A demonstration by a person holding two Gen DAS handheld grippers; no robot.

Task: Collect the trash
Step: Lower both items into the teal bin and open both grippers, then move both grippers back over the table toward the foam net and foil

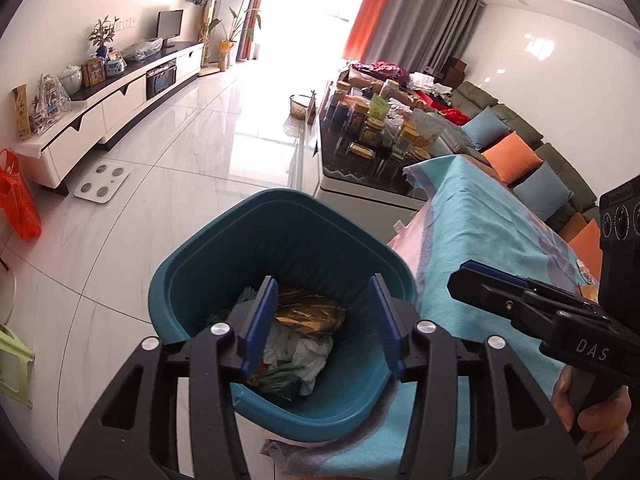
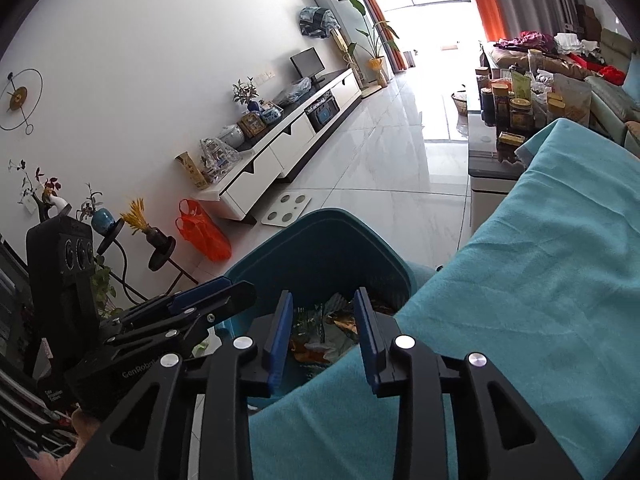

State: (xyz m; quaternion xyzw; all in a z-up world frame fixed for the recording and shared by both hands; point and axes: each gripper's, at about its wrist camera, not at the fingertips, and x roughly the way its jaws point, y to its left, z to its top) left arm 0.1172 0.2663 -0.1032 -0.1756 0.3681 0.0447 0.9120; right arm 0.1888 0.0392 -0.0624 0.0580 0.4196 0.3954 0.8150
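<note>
Left gripper point(image 1: 324, 322) hangs above the teal bin point(image 1: 192, 280), jaws apart, nothing between the pads. The trash point(image 1: 308, 336), crumpled wrappers and white paper, lies inside the bin. At the bin's three o'clock the turquoise cloth point(image 1: 480, 216) covers a table. Right gripper point(image 2: 324, 334) hovers at the bin's rim over the cloth edge, jaws apart and empty.

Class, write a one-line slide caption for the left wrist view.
Open left gripper poised over a teal bin of trash, beside the cloth-covered table.
</note>
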